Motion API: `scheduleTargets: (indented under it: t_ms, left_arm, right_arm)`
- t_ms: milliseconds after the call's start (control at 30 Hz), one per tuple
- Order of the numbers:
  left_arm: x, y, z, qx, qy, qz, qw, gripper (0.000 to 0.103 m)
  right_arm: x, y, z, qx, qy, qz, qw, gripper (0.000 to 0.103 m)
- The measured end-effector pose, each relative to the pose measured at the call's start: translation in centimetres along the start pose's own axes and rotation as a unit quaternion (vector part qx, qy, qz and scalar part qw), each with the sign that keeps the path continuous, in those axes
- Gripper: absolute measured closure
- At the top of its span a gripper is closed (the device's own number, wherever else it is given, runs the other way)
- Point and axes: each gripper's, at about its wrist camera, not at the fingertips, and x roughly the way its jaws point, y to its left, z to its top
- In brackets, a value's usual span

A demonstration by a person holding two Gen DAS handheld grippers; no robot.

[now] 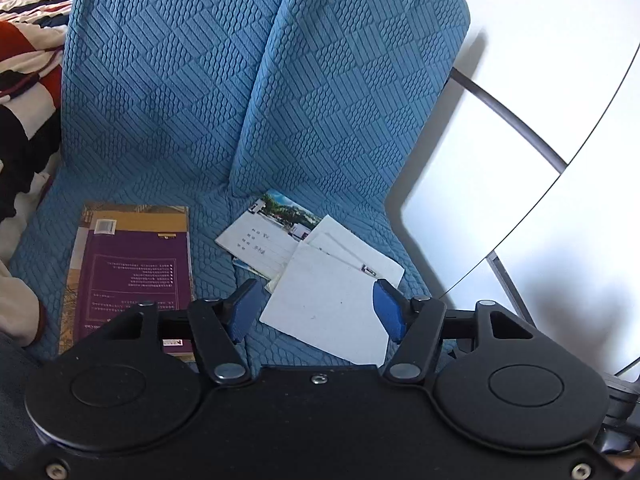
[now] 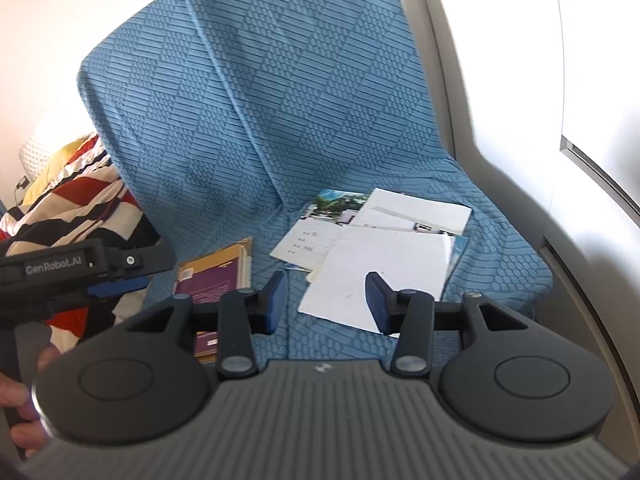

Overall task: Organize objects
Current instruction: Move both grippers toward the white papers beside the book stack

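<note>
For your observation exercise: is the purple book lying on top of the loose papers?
No. The purple book lies apart, beside the papers.

Both grippers are tilted downward with jaws apart and nothing gripped; left gripper (image 1: 316, 310) is spread wider than right gripper (image 2: 327, 300), which sits beside it.

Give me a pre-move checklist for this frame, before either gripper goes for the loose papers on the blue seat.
1. Left gripper open with nothing between its fingers: ok.
2. Right gripper open and holding nothing: ok.
3. Top white sheet uncovered and reachable: ok, it lies uppermost on the pile.
4. Papers squared up: not ok; the white sheet, the lined form and the photo booklet are fanned at different angles.
5. Purple book clear of the papers: ok, a strip of blue seat cover separates them.
6. Number of sheets in the pile: cannot tell.
</note>
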Motion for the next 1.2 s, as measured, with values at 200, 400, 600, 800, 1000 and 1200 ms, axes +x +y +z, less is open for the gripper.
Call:
scheduleTargets:
  t_ms: [200,400,600,800,1000,1200]
  left_arm:
    - [2.7,-0.1,-0.4,0.007,0.003,0.013,0.9999,0.023]
    - [6.0,-0.4,-0.8,-0.001,0.029,0.013,0.9995,0.023]
    - [10.0,-0.3,-1.4,-0.018,0.065,0.019,0.9976,0.023]
    - [14.1,0.5,-1.8,-0.038,0.097,0.01,0.9945,0.023]
    - [18.0,1.5,-2.2,-0.041,0.123,0.01,0.9915,0.024]
    - [21.2,2.8,-2.4,-0.032,0.145,0.008,0.9889,0.024]
  right_arm:
    - [1.4,-2.5,-0.3,0.027,0.004,-0.002,1.0,0.044]
    - [3.1,-5.0,-0.2,0.049,0.011,-0.003,0.999,0.042]
    - [5.6,-8.0,0.2,0.073,0.033,-0.011,0.997,0.042]
    - [8.1,-9.7,0.6,0.095,0.055,-0.009,0.994,0.042]
    - [10.9,-10.5,0.8,0.103,0.083,0.011,0.991,0.042]
    - [14.2,-10.4,1.0,0.072,0.109,0.01,0.991,0.043]
